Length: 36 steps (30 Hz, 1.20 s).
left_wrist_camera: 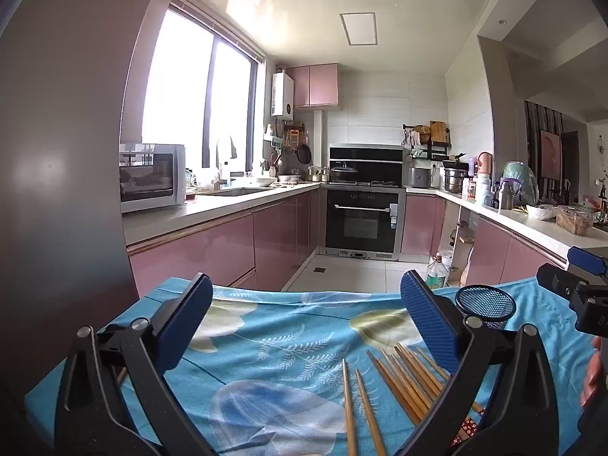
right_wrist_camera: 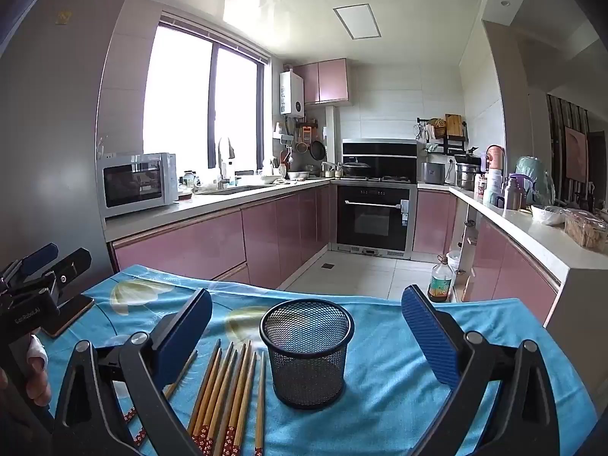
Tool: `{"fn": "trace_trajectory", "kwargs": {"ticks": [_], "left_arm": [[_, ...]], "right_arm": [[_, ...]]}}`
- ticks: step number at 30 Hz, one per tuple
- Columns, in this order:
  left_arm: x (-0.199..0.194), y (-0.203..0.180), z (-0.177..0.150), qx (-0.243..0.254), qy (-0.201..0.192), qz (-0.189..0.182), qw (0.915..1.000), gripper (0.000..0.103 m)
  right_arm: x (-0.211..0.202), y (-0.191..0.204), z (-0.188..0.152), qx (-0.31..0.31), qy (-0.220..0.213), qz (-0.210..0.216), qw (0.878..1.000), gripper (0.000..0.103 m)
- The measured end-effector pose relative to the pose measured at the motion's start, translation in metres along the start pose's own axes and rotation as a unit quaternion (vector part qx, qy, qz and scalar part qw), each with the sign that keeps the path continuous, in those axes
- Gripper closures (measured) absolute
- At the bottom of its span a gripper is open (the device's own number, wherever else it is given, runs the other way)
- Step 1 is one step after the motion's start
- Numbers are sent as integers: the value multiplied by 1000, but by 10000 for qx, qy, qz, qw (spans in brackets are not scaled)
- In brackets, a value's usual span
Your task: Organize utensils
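Observation:
Several wooden chopsticks [right_wrist_camera: 228, 391] with red patterned ends lie side by side on the blue floral cloth [right_wrist_camera: 399, 380]. A black mesh cup [right_wrist_camera: 307, 349] stands upright and empty just right of them. My right gripper [right_wrist_camera: 306, 323] is open, its jaws wide on either side of the cup, above the cloth. My left gripper [left_wrist_camera: 306, 313] is open and empty, over the cloth left of the chopsticks [left_wrist_camera: 395, 383]; the mesh cup [left_wrist_camera: 485, 306] shows behind its right finger. Each gripper appears at the edge of the other's view.
The cloth covers a small table whose far edge drops to the tiled kitchen floor. A phone-like slab [right_wrist_camera: 68, 315] lies on the cloth at the left. An oil bottle [right_wrist_camera: 440, 281] stands on the floor beyond. Pink cabinets and counters line both sides.

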State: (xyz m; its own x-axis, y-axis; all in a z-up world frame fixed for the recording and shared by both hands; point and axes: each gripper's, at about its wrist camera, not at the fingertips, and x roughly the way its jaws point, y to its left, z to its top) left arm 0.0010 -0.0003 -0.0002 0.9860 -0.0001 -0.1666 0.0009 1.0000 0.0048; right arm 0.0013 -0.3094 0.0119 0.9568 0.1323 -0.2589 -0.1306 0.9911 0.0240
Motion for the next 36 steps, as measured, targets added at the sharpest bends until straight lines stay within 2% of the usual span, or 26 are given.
{"fn": "trace_trajectory", "kwargs": {"ticks": [1, 12, 13, 36], "left_arm": [[1, 0, 0, 15, 29, -4, 10000, 6], [1, -4, 2, -12, -39, -37, 10000, 6], [1, -2, 2, -25, -37, -51, 10000, 6], [-1, -4, -1, -98, -146, -116, 9998, 6]], "right_arm": [[2, 0, 0, 18, 95, 11, 10000, 6], [-3, -1, 7, 17, -71, 22, 10000, 6], [-4, 2, 0, 3, -118, 4, 9999, 6], [-3, 2, -3, 23, -232, -18, 9997, 6]]}}
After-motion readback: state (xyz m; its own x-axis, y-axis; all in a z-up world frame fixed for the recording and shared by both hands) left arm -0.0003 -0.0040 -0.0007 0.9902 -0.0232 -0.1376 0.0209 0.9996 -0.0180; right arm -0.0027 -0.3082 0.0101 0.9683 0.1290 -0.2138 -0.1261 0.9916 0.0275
